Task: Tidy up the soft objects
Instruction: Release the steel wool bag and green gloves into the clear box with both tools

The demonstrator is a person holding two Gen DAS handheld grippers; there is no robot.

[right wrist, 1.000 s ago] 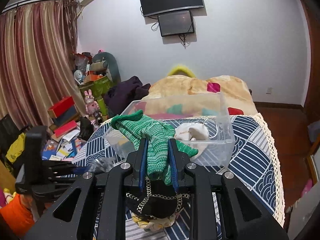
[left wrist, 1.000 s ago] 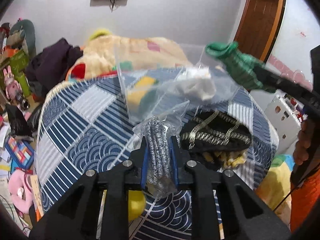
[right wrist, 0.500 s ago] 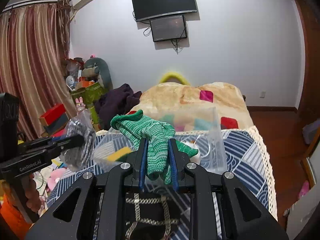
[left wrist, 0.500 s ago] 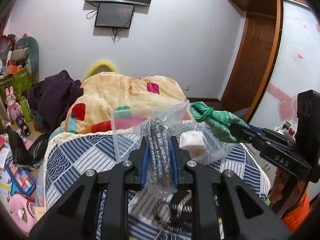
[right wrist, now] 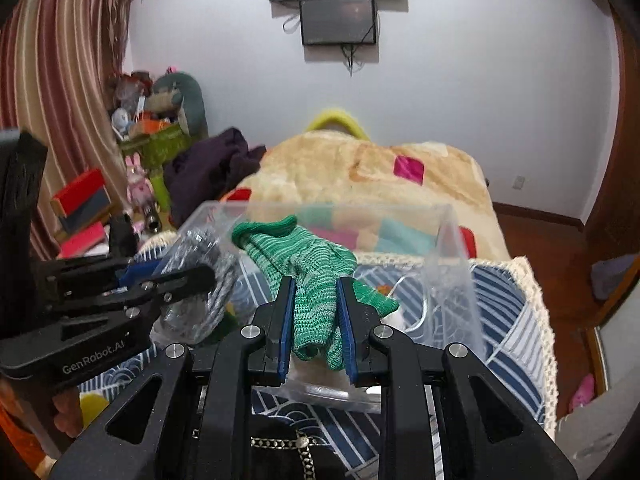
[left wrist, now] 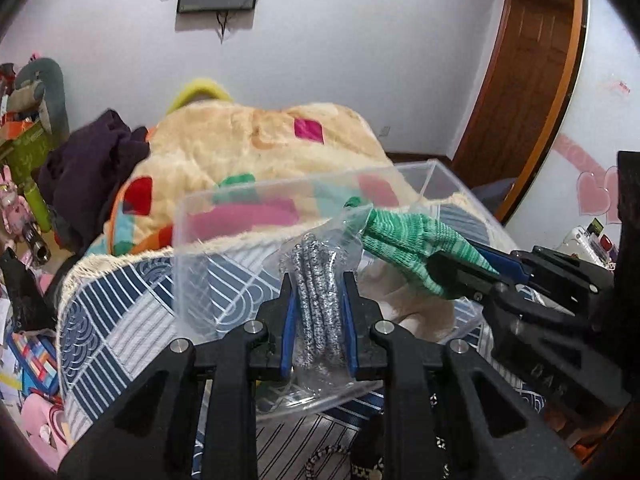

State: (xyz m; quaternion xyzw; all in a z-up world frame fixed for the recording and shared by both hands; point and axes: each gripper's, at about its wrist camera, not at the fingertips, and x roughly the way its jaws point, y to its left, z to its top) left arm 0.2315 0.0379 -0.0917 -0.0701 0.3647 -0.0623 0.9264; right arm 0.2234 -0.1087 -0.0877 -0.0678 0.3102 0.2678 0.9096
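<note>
— What's the room like?
— A bedroom with a white wall [right wrist: 480, 80] and two dark screens [right wrist: 338, 20] mounted on it. The bed [left wrist: 120, 320] wears a blue-and-white patterned cover, with a fluffy cream blanket [left wrist: 248, 140] with coloured patches at its far end.

— And the soft things?
— The left gripper [left wrist: 318, 312] has its fingers pressed on a clear plastic bag [left wrist: 320, 256] of grey speckled cord; the cord stands upright between the blue pads. The right gripper [right wrist: 316, 318] pinches a green knitted glove [right wrist: 304, 256], whose cuff points away, past the fingertips.

— Where are they relative to the box?
— Both are held above the bed at a clear plastic box [right wrist: 452, 264] with thin transparent walls. The glove reaches over its near part; the bag sits at its left side, just beside the glove.

— Any writing?
— "GenRobot.AI" on the left gripper's body in the right view.

— Anything else?
— A dark item with a pale chain [right wrist: 300, 444] lies on the bed, nearest the right camera.
</note>
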